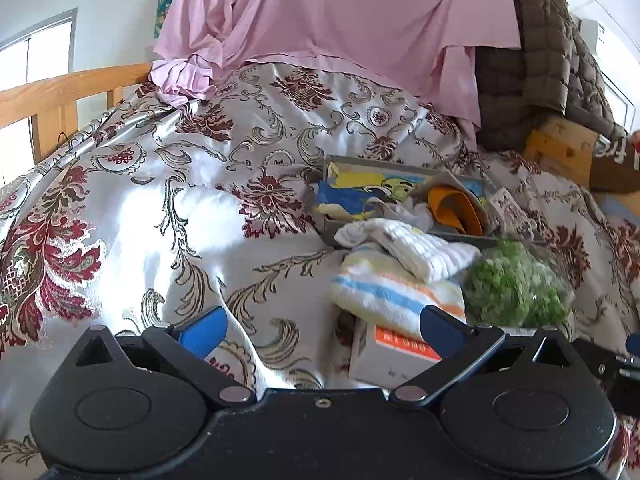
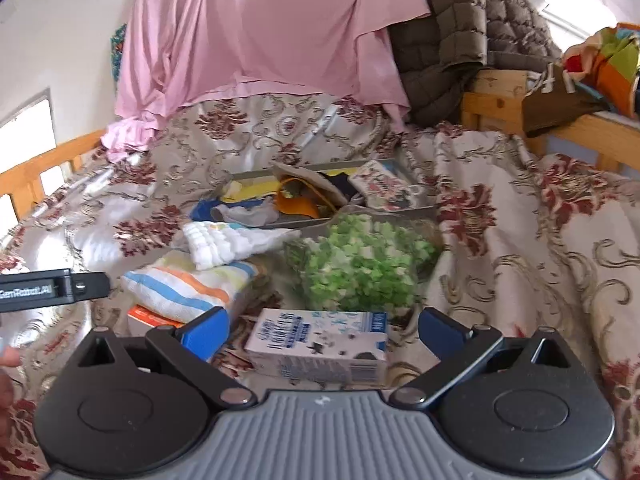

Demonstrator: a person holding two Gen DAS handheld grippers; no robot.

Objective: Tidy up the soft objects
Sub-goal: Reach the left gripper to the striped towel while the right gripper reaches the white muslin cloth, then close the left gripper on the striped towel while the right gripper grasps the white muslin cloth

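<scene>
A striped towel (image 1: 392,292) lies on the floral bedspread (image 1: 160,208), over an orange and white box (image 1: 396,354). A white ribbed cloth (image 1: 424,248) rests on it. A bag of green bits (image 1: 516,284) lies to the right. Behind is a grey tray (image 1: 400,200) with cloths and an orange item (image 1: 456,208). My left gripper (image 1: 320,328) is open and empty, just before the towel. In the right wrist view my right gripper (image 2: 322,330) is open around a blue and white carton (image 2: 320,346), not touching it. The towel (image 2: 184,284), the white cloth (image 2: 232,242), the green bag (image 2: 360,264) and the tray (image 2: 352,216) lie beyond.
A pink sheet (image 1: 320,24) and a brown quilted jacket (image 1: 540,60) hang at the back of the bed. A wooden bed rail (image 1: 60,96) runs along the left, with a wooden frame (image 2: 520,108) at the right. The left gripper's body (image 2: 52,288) shows at the left edge of the right wrist view.
</scene>
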